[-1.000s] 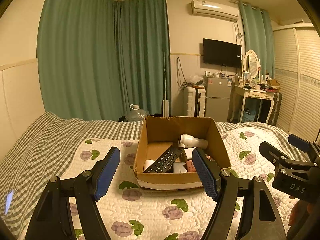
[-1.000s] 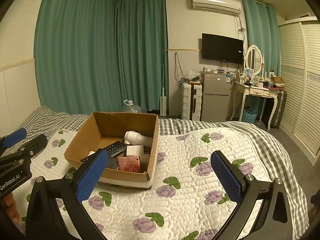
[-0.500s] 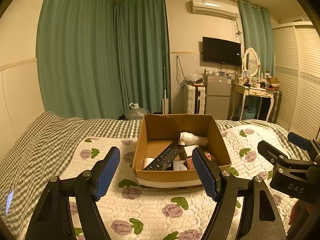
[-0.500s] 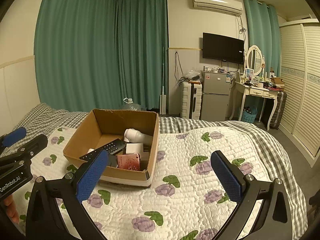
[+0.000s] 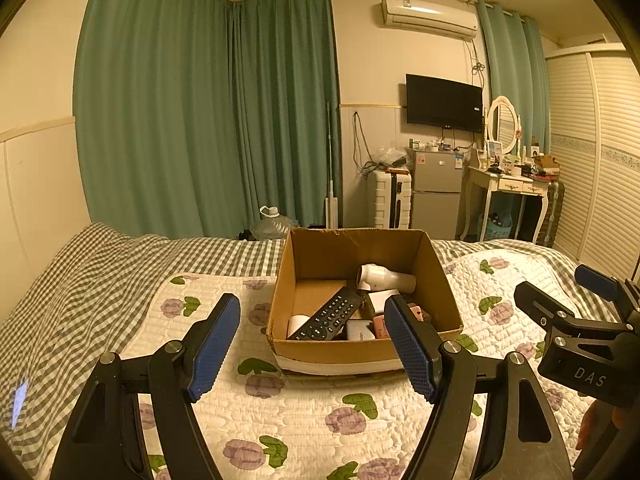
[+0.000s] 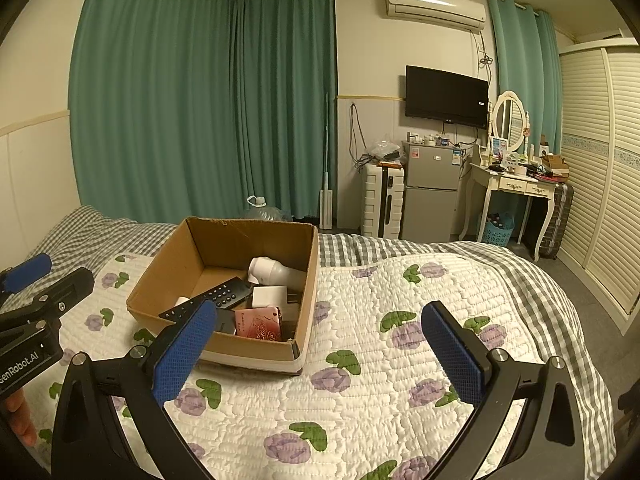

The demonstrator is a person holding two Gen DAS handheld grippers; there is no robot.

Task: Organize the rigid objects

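Observation:
An open cardboard box (image 5: 320, 350) stands on the floral quilt (image 5: 280, 412). It holds a black remote (image 5: 326, 319), a white hair dryer (image 5: 386, 278), a white box (image 6: 270, 296), a pink booklet (image 6: 258, 324) and other small items. My left gripper (image 5: 314, 346) is open and empty, just short of the box's near wall. My right gripper (image 6: 320, 354) is open and empty, to the right of the box (image 6: 256, 354). Each gripper shows at the edge of the other's view.
The bed has a checked blanket (image 5: 80, 280) on the left and far side. Beyond it stand green curtains (image 5: 208, 120), a water jug (image 5: 272, 224), a white suitcase (image 5: 390, 200), a small fridge (image 5: 434, 188) and a dressing table (image 5: 508, 184). A wardrobe (image 6: 600, 200) is right.
Both grippers have risen or tilted a little, so the box sits slightly lower and its inside shows more. Both stay open and empty.

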